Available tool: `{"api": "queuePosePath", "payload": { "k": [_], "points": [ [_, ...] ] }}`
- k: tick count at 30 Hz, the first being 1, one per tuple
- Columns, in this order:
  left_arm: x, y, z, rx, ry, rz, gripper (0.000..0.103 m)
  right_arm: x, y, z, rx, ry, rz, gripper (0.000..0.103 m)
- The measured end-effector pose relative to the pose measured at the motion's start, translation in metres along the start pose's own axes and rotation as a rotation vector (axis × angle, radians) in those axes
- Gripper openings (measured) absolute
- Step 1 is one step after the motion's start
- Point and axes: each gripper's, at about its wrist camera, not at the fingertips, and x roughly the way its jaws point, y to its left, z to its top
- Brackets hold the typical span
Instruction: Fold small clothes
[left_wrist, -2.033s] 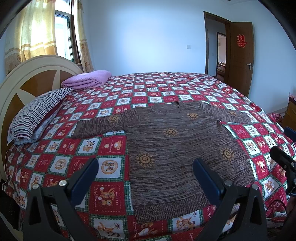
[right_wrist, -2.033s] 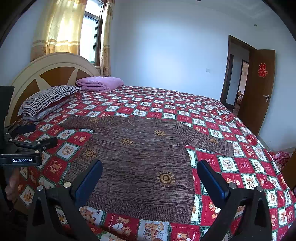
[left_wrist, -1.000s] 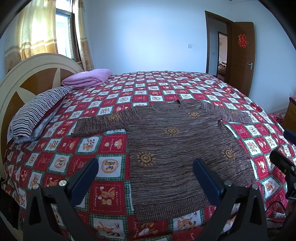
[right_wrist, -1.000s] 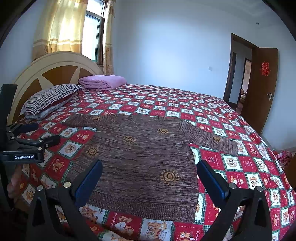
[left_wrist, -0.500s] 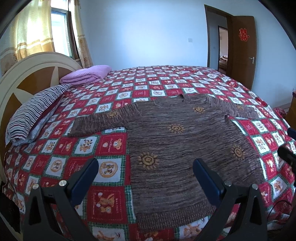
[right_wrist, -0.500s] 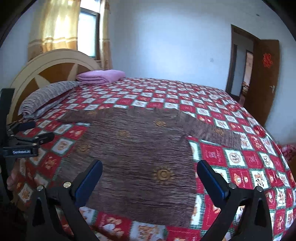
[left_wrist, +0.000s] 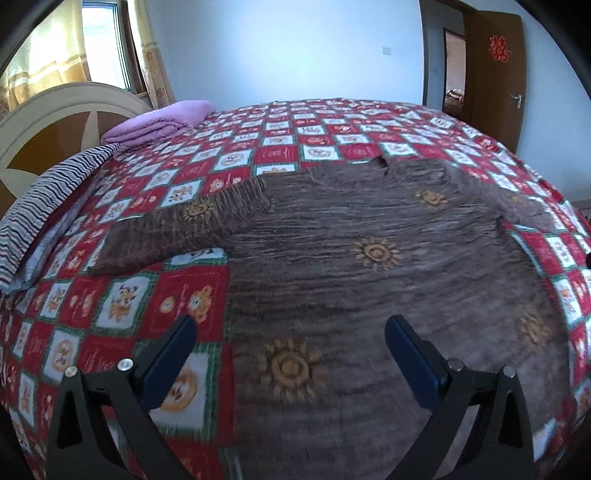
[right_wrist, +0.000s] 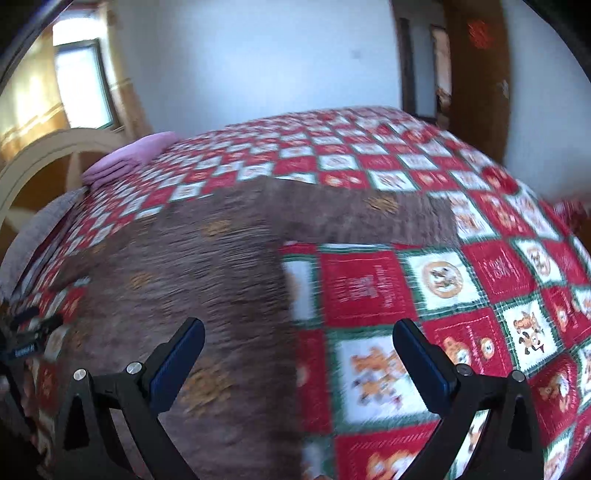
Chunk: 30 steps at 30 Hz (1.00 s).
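Note:
A brown knitted sweater (left_wrist: 369, 280) with orange sun motifs lies flat on the bed, both sleeves spread out sideways. My left gripper (left_wrist: 291, 343) hangs open above its lower left part, straddling the left side edge of the body. In the blurred right wrist view the sweater (right_wrist: 192, 280) fills the left half, with its right sleeve (right_wrist: 369, 218) stretching across the quilt. My right gripper (right_wrist: 299, 347) is open over the sweater's right side edge, nothing between its fingers. The left gripper (right_wrist: 26, 339) shows at that view's far left edge.
The bed carries a red, white and green patchwork quilt (left_wrist: 122, 295). A striped pillow (left_wrist: 40, 206) and a folded purple blanket (left_wrist: 162, 122) lie by the curved headboard (left_wrist: 55, 122). A brown door (left_wrist: 495, 70) stands open at the back right.
Both grippers have moved forward and down, closer to the sweater, which now fills more of each view. The right wrist view has swung right and is motion-blurred. Both stayed open.

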Motion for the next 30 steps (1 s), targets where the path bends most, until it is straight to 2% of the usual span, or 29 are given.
{"api": "queuePosePath", "payload": {
  "k": [9,14,17,22,24,28,30],
  "points": [
    [0.059,0.008,0.034,-0.021,-0.003,0.096,0.103,0.071,-0.095,0.036,0.219,0.066,-0.077,0.102],
    [0.086,0.009,0.049,-0.029,0.014,0.13,0.103,0.099,-0.131,0.056,0.274,0.057,-0.131,0.1],
    [0.1,0.008,0.054,-0.029,0.029,0.139,0.103,0.114,-0.153,0.069,0.303,0.065,-0.153,0.088],
    [0.118,0.008,0.054,-0.058,0.083,0.177,0.103,0.136,-0.175,0.089,0.293,0.06,-0.172,0.082],
    [0.121,0.01,0.053,-0.072,0.099,0.174,0.103,0.147,-0.178,0.093,0.294,0.083,-0.155,0.068],
    [0.123,0.011,0.052,-0.086,0.104,0.158,0.103,0.157,-0.177,0.099,0.257,0.091,-0.134,0.054],
    [0.124,0.01,0.051,-0.087,0.109,0.148,0.103,0.158,-0.174,0.1,0.239,0.092,-0.121,0.037]
  ]
}}
